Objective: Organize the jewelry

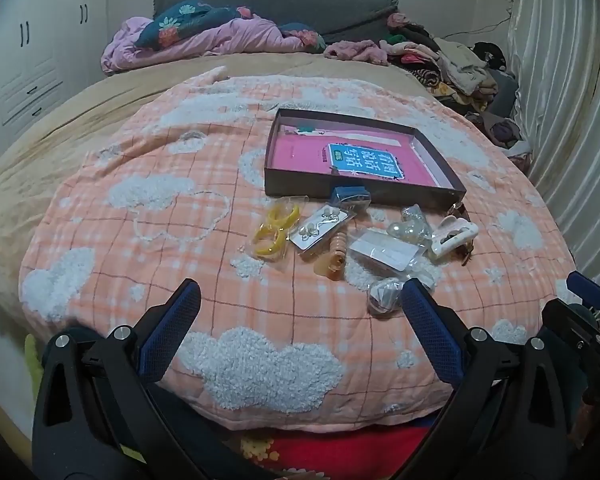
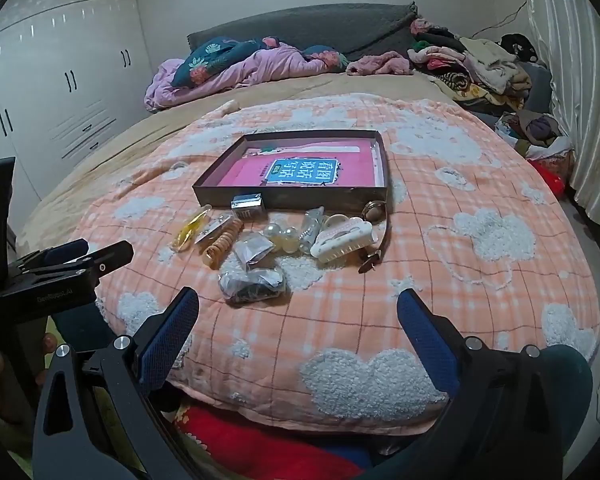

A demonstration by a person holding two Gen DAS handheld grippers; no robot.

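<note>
Showing only rightward: brown watch strap [image 2: 384, 236] beside tray [image 2: 292, 199].

Both wrist cams sit low at the bed's foot, angled down toward the headboard [image 1: 272, 4]. Left cam sits left of right. Shared: open box [image 1: 364, 194], trinkets, peach quilt [image 2: 480, 184].

A shallow box [image 1: 364, 188] lies on a blanket [image 1: 180, 280] spread over a bed [image 1: 60, 120], with a book [image 1: 364, 160] inside it. Just in front of the box, bagged jewelry and a hair claw [image 1: 454, 236] lie in a row. Behind, bedding [image 1: 204, 36] is heaped at the headboard.
</note>
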